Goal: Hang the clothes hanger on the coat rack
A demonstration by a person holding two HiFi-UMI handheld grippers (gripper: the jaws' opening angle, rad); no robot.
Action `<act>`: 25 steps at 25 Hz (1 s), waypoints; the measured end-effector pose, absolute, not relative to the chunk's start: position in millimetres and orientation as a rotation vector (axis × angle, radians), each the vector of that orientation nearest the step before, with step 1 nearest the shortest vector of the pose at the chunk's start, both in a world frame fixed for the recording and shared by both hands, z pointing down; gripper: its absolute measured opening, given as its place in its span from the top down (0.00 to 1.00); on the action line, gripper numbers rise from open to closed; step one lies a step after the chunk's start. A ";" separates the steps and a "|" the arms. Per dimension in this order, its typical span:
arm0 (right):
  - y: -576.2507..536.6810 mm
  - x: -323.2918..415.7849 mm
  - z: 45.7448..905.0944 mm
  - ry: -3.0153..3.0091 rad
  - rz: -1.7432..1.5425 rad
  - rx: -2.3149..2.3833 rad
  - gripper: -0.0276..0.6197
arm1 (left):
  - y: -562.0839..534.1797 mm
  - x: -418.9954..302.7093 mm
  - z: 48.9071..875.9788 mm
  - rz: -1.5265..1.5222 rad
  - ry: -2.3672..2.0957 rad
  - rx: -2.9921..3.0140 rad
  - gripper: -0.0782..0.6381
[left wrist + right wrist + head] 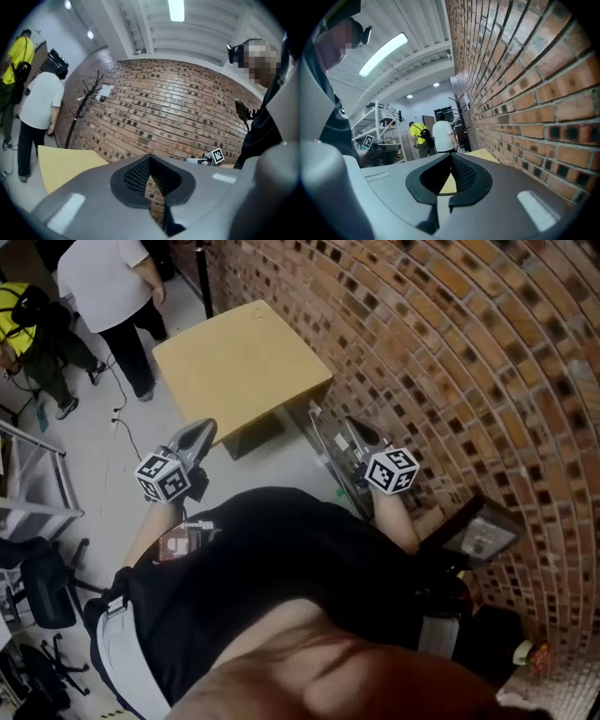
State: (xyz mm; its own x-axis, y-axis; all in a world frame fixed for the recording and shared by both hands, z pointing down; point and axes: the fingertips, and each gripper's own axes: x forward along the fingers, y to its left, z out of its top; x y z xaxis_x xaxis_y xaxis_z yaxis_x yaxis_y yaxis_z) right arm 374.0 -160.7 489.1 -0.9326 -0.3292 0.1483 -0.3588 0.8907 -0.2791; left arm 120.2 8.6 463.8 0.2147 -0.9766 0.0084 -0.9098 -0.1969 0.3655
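Frankly, my left gripper (199, 435) and right gripper (362, 433) are pressed together, empty; with no hanger visible, reaching the far coat rack (83, 104) would accomplish nothing.

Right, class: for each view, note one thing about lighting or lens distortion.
Head view: the brick wall bows into arcs. Left gripper view: the ceiling light glares white and the corners are black. Right gripper view: the strip light is blown out and the nearest bricks loom large.

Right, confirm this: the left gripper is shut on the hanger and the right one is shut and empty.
Wrong about the left gripper: the left gripper view shows it shut on nothing, with no hanger between its jaws. The right gripper is shut and empty, as stated.
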 end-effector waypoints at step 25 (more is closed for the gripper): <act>82.1 771.1 512.3 -2.268 0.609 2.132 0.89 | -66.8 502.2 483.3 -0.008 -0.320 2.747 0.90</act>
State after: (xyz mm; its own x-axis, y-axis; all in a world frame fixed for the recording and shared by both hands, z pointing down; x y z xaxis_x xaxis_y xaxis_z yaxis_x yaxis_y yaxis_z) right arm 771.1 82.1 512.3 -0.0961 -0.9669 0.2365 -0.9552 0.0228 -0.2951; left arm 502.2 -66.8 483.3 0.9741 -0.2231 0.0368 -0.2209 -0.9043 0.3654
